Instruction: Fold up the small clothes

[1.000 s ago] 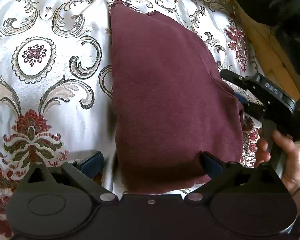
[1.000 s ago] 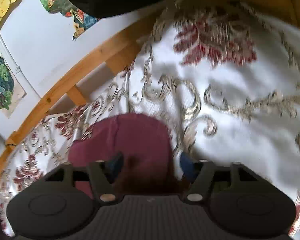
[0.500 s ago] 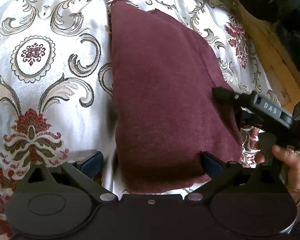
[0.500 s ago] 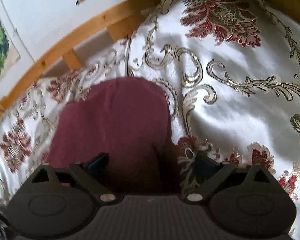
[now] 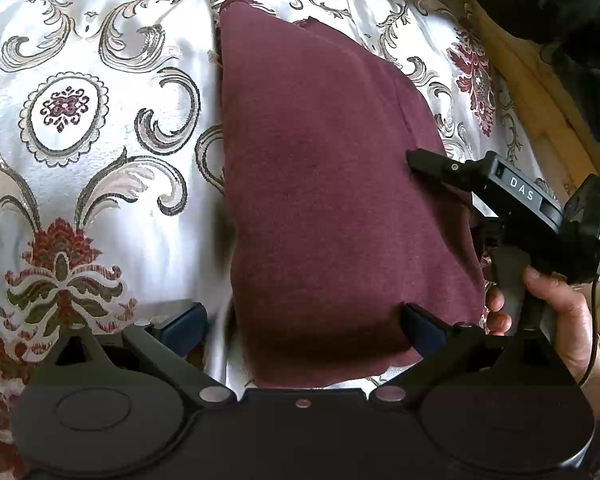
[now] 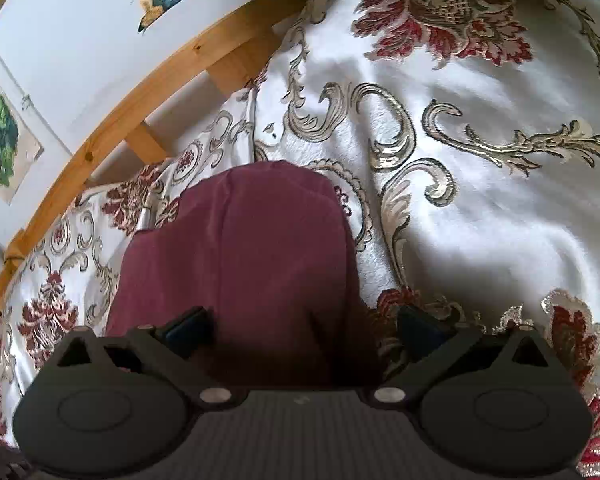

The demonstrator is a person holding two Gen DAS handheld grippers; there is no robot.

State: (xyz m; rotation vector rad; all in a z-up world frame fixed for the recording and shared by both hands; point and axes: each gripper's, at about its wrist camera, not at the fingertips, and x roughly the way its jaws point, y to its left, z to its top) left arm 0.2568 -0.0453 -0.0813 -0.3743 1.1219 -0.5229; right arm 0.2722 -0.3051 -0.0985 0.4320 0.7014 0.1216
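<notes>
A folded maroon garment (image 5: 320, 184) lies flat on a white floral bedspread (image 5: 100, 140). My left gripper (image 5: 304, 324) is open, its fingers either side of the garment's near edge. My right gripper (image 6: 300, 328) is open over the garment (image 6: 240, 264) from its right side; its left finger is above the cloth, its right finger above the bedspread. The right gripper also shows in the left wrist view (image 5: 424, 160), its upper finger over the garment's right edge, held by a hand.
A wooden bed rail (image 6: 140, 88) runs along the far side, with a white wall and colourful pictures (image 6: 4, 136) behind. The bedspread (image 6: 480, 200) extends wide to the right. A dark-clothed person (image 5: 560, 8) is at the top right.
My right gripper has opened and moved in over the garment's right edge. The garment has stayed flat. My left gripper has barely moved.
</notes>
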